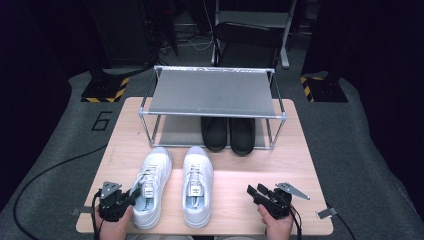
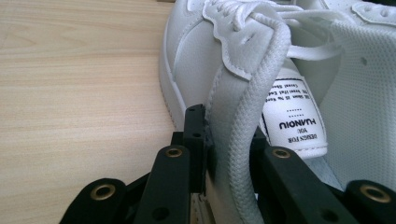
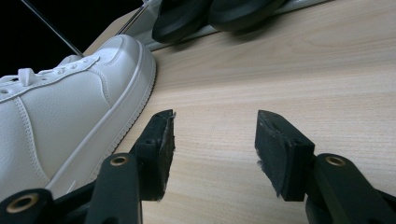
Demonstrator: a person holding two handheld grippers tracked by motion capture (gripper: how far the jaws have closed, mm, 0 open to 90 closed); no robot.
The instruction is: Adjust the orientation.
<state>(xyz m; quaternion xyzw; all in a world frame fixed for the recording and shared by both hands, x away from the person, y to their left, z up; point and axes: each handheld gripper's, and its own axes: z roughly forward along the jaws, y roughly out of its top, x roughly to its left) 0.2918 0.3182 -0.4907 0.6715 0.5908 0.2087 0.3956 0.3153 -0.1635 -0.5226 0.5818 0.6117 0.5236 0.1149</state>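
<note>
Two white sneakers stand side by side at the front of the wooden table (image 1: 295, 165), toes toward the rack. My left gripper (image 1: 133, 193) is shut on the padded collar of the left sneaker (image 1: 151, 180). In the left gripper view the jaws of that gripper (image 2: 229, 133) pinch the collar wall of this sneaker (image 2: 196, 56), and the tongue label shows beside them. The right sneaker (image 1: 197, 182) stands untouched. My right gripper (image 1: 253, 192) stands open to its right. In the right gripper view this gripper (image 3: 217, 135) is low over bare wood, with the right sneaker (image 3: 70, 107) to its left.
A metal-framed shoe rack (image 1: 212, 92) with a grey fabric top shelf stands at the back of the table. A pair of black shoes (image 1: 228, 134) sits on its lower shelf, toes sticking out; these black shoes (image 3: 210, 14) also show far off in the right gripper view.
</note>
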